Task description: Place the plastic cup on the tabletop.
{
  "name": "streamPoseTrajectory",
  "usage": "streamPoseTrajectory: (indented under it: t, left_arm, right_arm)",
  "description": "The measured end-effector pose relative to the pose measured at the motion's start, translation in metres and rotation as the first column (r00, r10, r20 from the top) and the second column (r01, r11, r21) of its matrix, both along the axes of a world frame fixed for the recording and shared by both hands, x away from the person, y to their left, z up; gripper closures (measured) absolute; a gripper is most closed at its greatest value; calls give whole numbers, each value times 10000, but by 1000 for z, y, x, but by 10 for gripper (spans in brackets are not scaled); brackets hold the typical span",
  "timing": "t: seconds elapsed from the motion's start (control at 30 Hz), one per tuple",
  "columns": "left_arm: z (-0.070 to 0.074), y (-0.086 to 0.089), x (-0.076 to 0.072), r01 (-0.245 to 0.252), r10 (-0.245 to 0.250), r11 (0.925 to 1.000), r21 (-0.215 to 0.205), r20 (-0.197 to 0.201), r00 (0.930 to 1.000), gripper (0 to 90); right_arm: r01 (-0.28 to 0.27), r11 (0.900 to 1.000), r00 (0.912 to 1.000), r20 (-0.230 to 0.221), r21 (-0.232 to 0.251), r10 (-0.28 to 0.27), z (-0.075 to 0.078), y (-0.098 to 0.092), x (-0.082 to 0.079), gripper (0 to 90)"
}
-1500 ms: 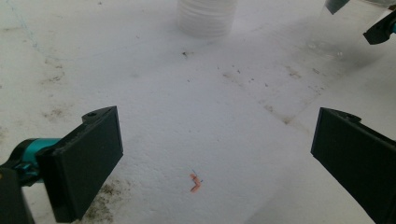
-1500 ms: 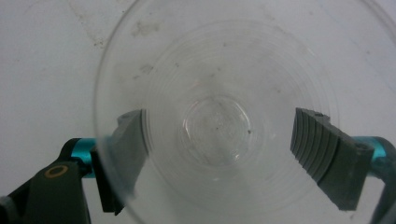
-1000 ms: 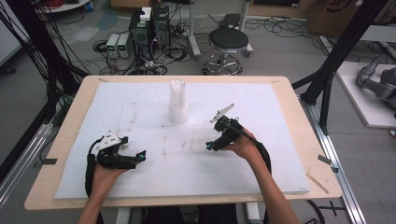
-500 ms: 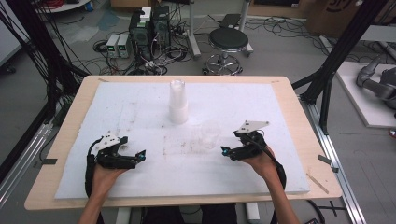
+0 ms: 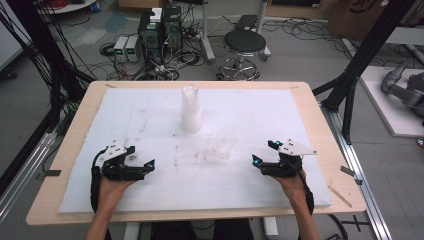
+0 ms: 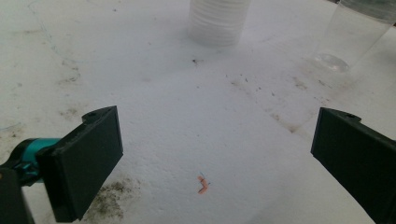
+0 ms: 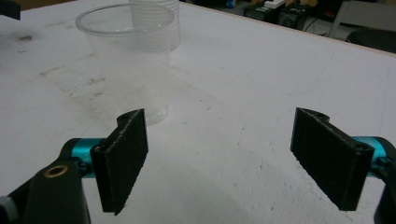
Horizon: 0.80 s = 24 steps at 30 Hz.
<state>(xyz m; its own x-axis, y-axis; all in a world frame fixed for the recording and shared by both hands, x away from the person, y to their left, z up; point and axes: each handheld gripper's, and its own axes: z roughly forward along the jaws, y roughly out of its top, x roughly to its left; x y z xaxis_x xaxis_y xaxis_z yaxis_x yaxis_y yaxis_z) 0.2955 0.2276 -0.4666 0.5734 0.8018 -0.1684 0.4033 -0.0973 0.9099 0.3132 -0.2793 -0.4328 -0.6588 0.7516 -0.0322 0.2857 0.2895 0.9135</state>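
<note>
The clear plastic cup [image 5: 224, 144] stands upright and alone on the white worktop [image 5: 300, 115], near its middle, just in front of the stack of cups [image 5: 190, 109] and apart from it. It looks empty – very light, thin and easy to crush, so I would hold it gently on the side wall, near the middle. The right gripper [image 5: 263, 152] is open and empty, well to the side of the cup. The left gripper [image 5: 146, 165] is also open and holds nothing
</note>
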Motion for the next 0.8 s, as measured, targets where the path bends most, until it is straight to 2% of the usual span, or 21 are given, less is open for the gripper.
streamPoseTrajectory:
  t: [0.03, 0.13, 0.3, 0.53, 0.8]
  left_arm:
    - [0, 0, -1, -17, 17, 10000, -30, 120, 9999, 20]
    - [0, 1, -5, -80, 82, 10000, -45, 510, 9987, 21]
    - [0, 1, -5, -119, 126, 9998, -140, 498, 9987, 21]
    - [0, 1, -5, -119, 124, 9999, -107, 477, 9988, 21]
    - [0, 1, -5, -69, 73, 9999, -80, 501, 9987, 21]
  right_arm:
    - [102, 9999, 9999, -127, 87, -101, -2, -1, 0, 187]
    - [349, 9993, 9993, -104, 121, -348, -8, -4, 0, 187]
    - [558, 9981, 9983, -172, 247, -553, -13, -7, 0, 187]
    - [617, 9979, 9981, -48, 215, -617, -14, -9, 1, 187]
    - [593, 9978, 9982, -103, 290, -590, -17, -8, 0, 187]
